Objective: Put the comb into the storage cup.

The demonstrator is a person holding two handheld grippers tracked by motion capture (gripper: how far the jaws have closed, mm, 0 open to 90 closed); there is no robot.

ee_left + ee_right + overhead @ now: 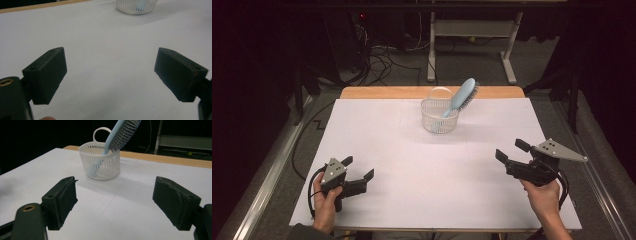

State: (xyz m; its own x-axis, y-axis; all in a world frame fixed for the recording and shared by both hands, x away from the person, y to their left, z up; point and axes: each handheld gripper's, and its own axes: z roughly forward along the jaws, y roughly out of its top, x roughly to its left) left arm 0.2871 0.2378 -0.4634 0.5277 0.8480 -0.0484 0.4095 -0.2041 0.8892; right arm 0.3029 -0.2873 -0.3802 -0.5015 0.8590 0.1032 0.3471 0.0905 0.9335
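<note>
Light blue hairbrush (463,95) leaning handle-down in white slatted basket (439,116) near counter (412,165) far edge, left tongs (360,168) and right tongs (509,150) spread wide, empty, well apart at near corners, bare white surface between.

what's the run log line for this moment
left gripper: open, idle | right gripper: open, idle | brush: leaning in basket
</note>
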